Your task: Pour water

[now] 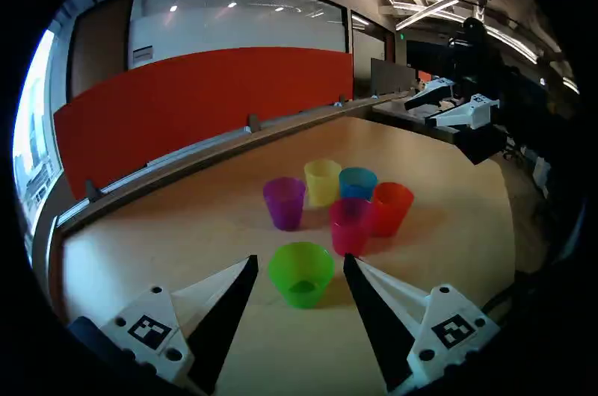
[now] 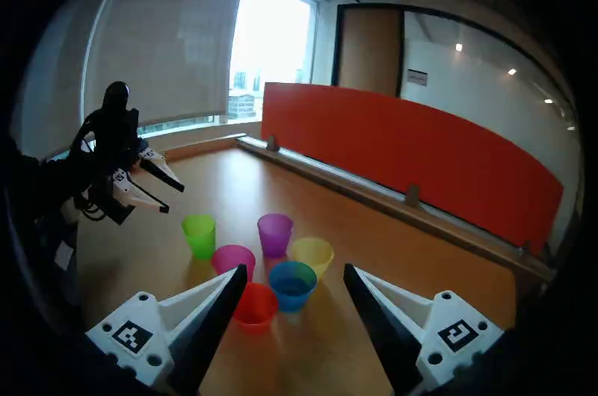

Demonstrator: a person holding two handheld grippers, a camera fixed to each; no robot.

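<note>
Left gripper near tapered green cup

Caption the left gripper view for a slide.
Open left gripper faces a green cup; five coloured cups cluster behind.

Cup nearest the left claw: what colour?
Green. The cup shows best in the left gripper view.

left gripper | right gripper | white wedge fingers, black inner faces | square black-white tag each | dark screw holes
</note>
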